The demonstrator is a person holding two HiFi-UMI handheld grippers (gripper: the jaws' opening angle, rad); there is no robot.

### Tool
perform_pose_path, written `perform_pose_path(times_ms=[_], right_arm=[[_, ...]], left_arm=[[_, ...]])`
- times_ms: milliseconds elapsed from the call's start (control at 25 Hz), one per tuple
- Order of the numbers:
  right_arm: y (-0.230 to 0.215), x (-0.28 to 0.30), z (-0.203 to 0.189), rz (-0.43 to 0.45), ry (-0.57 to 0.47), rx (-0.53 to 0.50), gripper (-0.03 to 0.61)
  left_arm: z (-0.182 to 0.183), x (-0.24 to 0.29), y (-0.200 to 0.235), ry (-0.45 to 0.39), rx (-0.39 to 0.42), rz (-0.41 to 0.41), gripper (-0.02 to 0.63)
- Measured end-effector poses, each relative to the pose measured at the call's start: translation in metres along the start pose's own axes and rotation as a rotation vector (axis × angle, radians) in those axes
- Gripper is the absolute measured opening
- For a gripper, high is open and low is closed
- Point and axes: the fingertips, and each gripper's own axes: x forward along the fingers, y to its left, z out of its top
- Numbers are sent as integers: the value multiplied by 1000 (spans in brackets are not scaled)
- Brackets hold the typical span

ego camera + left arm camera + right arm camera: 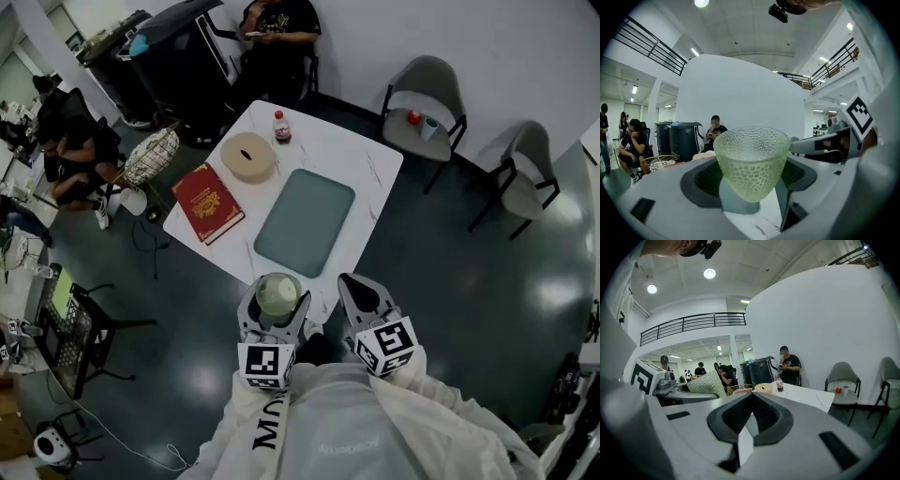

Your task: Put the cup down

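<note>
The left gripper (277, 310) grasps the pale green dimpled glass cup (751, 161) upright between its 2 jaws, just above the white square table's (356, 155) near edge, while the right gripper (751, 416), clenched on nothing, hangs beside it.

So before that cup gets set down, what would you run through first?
1. Grip: the left gripper has its jaws closed on the green cup, which is upright: ok.
2. Landing spot: the teal mat is bare: ok.
3. Cup's height above the table: cannot tell.
4. Right gripper is empty, jaws shut, and not touching the cup: ok.
5. Red book and bottle sit off the mat: ok.
</note>
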Motion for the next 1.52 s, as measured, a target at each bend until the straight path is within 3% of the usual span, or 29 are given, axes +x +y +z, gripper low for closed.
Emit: perform_pose_path(times_ms=[520, 960, 1520], right_arm=[[-5, 53, 16, -38, -6, -19, 5], [-24, 52, 8, -91, 32, 1, 5], [-67, 101, 17, -6, 74, -3, 5]], left_arm=[[6, 42, 40, -11, 5, -78, 383], [1, 61, 43, 9, -2, -103, 383], [2, 120, 57, 38, -27, -23, 382]])
